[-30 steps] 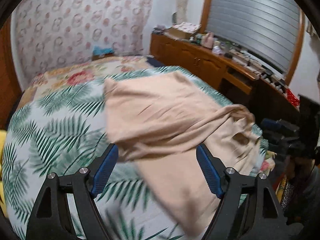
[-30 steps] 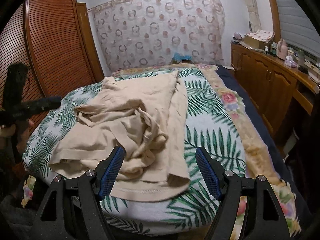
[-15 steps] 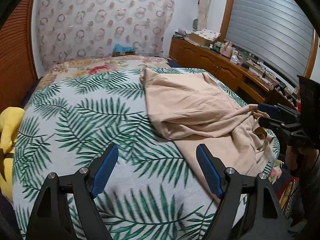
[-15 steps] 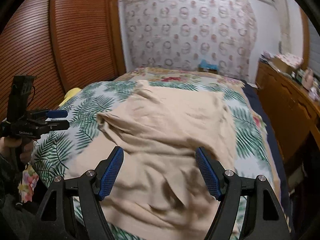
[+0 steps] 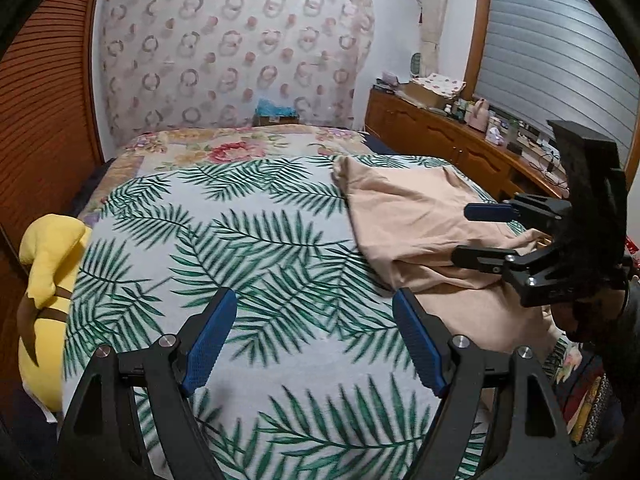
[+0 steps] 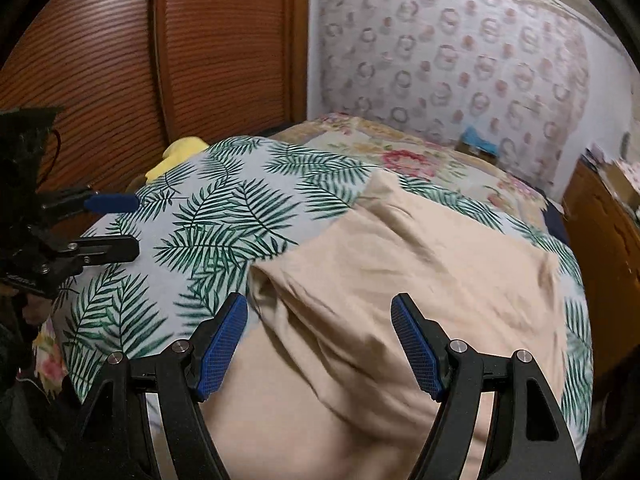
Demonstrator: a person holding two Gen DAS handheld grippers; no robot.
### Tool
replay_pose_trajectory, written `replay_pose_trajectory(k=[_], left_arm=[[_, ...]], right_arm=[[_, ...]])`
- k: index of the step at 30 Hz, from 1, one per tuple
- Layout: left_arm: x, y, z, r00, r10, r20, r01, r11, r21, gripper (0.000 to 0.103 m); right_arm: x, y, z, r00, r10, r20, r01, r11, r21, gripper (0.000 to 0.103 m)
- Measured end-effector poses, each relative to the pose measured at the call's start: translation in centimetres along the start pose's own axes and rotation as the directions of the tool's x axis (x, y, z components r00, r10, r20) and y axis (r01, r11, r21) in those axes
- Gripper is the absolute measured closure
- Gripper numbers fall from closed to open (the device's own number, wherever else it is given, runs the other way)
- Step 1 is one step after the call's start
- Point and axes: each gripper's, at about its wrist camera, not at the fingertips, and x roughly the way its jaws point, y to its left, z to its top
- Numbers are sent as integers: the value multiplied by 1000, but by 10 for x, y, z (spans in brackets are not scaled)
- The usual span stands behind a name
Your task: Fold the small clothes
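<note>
The beige garment (image 6: 420,312) lies on the bed (image 5: 248,264), on the palm-leaf bedspread (image 5: 280,360). In the right wrist view it fills the frame from 3 o'clock round to 6 o'clock; in the left wrist view it sits at 3 o'clock.

It looks like thin knit cloth: light, limp, with no stiffness of its own, so I judge it will sag and drag along the bedspread rather than slide cleanly. It is not fragile, but a pinch in mid-panel would probably gather more than 1 layer. A better hold is at an edge or corner: the rumpled left edge near 9 o'clock of the right hand-held gripper (image 6: 320,344), or the pointed far corner.

Its long axis runs from the near foot of the bed toward the headboard end, tilted slightly left, with the narrow tip pointing to about 12 o'clock in the right wrist view (which end is the collar or waist I cannot tell). The near part is bunched into ridges, the far part lies flatter.

The right hand-held gripper hovers over the garment with its jaws apart and nothing between the pads. The left hand-held gripper (image 5: 316,340) is likewise spread and empty, above bare bedspread, the cloth just beside its right finger.
</note>
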Motion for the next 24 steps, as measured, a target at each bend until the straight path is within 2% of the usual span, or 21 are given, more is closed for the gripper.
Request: replay_pose_trajectory(k=[7, 14, 18, 19, 20, 21, 23, 24], left_arm=[[11, 13, 6, 1000, 20, -7, -20, 1000, 8, 22], [22, 18, 10, 1000, 18, -19, -18, 1000, 15, 22], [28, 19, 8, 999, 16, -35, -16, 1000, 10, 22], [30, 19, 8, 999, 16, -38, -15, 1000, 10, 22], [31, 19, 7, 999, 15, -42, -15, 1000, 10, 22], [32, 18, 7, 999, 15, -45, -15, 1000, 10, 22], [33, 18, 8, 999, 13, -49, -13, 1000, 10, 22], [34, 17, 8, 999, 11, -50, -11, 1000, 11, 22]], right_arm=[[35, 6, 19, 997, 33, -74, -38, 997, -62, 26], [70, 19, 28, 980, 94, -173, -111, 989, -96, 26], [83, 21, 27, 974, 84, -210, -110, 987, -117, 26], [87, 20, 26, 973, 76, -217, -104, 987, -119, 30], [90, 20, 26, 972, 74, -224, -102, 988, -119, 39], [91, 18, 25, 972, 68, -225, -97, 988, -119, 45], [91, 14, 26, 975, 59, -213, -87, 989, -121, 88], [86, 9, 27, 977, 70, -200, -92, 990, -103, 90]])
